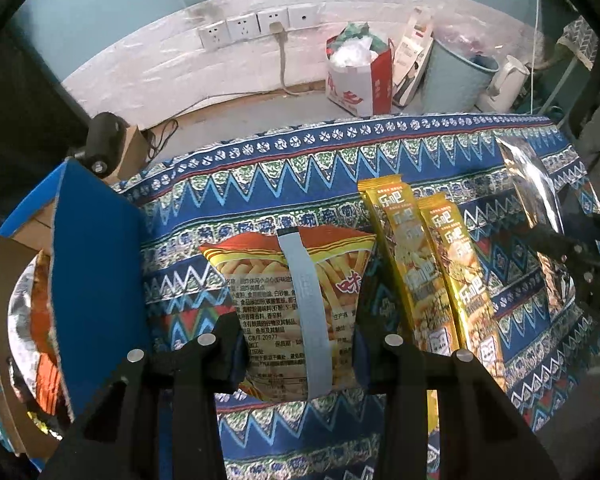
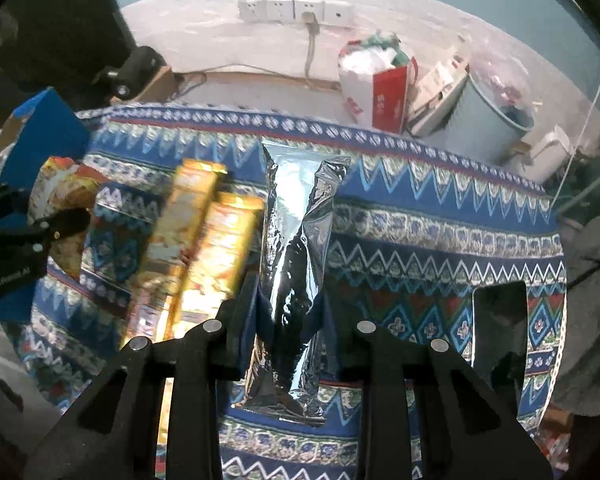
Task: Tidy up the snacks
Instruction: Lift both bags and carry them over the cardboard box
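Left tool [image 1: 300, 344]: clamped on chip bag [image 1: 296, 308], fingers pressed to both sides; bag lifted over tabletop [image 1: 300, 184], back label w/ printed text facing cam, grey seam strip down its middle.
Right tool [image 2: 288, 320]: clamped on silver bag [image 2: 296, 248]; bag stands upright, foil side to cam, crinkled. Also seen at right edge of left view [image 1: 536, 184].
Gold packs: 2, long, side by side, touching, lying on tabletop between the two held bags; nearer pack [image 1: 468, 280] just right of farther one [image 1: 404, 264]. Blurred in right view.
Box [image 1: 96, 264]: blue cardboard, open, at left edge of tabletop; foil snack bags inside [image 1: 32, 312], count unclear. Its blue flap stands just left of chip bag, close beside left tool.
Tabletop: covered w/ blue patterned cloth, zigzag bands.
Dark cutout [image 2: 500, 332]: rectangular, on cloth right of right tool; can't tell what it is.
Behind tabletop, on floor: red-white paper bag [image 1: 360, 76] stuffed w/ plastic; pale blue bin [image 1: 456, 76]; white kettle [image 1: 504, 84]; flat carton leaning between bag & bin.
Wall: 4 sockets in a row [image 1: 260, 26], 1 w/ plug & cable hanging down.
Snack count in view: 1 chip bag, 1 silver bag, 2 gold packs, plus those in box.
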Demonstrator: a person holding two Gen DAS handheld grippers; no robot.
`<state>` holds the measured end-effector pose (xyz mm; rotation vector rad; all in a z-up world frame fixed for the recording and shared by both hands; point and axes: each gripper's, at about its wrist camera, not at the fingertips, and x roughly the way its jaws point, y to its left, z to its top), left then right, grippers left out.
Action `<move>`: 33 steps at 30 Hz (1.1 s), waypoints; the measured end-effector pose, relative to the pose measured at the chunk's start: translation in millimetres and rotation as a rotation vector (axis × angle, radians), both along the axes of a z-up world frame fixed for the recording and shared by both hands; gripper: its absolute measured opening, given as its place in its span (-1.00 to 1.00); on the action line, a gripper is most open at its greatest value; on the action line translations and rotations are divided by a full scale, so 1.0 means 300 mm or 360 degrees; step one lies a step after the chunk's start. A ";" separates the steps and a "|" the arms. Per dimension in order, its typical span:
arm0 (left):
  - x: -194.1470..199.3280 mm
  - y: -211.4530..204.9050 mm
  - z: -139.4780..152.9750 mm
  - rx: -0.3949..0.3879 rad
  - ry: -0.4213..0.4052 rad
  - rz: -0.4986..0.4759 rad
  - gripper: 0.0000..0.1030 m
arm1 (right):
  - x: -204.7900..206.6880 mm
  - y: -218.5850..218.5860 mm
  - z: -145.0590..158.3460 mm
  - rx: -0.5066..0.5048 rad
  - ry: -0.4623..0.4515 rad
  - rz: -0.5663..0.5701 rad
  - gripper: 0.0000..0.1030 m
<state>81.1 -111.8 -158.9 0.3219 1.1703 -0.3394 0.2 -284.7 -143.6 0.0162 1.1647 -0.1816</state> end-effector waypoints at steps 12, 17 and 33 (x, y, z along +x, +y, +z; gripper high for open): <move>-0.052 0.094 0.112 -0.0046 -0.0077 0.0007 -0.19 | 0.029 0.172 0.140 0.0048 -0.0138 0.0153 -0.48; -0.073 0.137 0.155 -0.0055 -0.0124 0.0017 -0.19 | 0.044 0.238 0.181 0.0087 -0.0180 0.0213 -0.48; -0.120 0.377 0.256 -0.0165 -0.0183 0.0167 -0.19 | 0.125 0.448 0.200 0.0130 -0.0183 0.0376 -0.48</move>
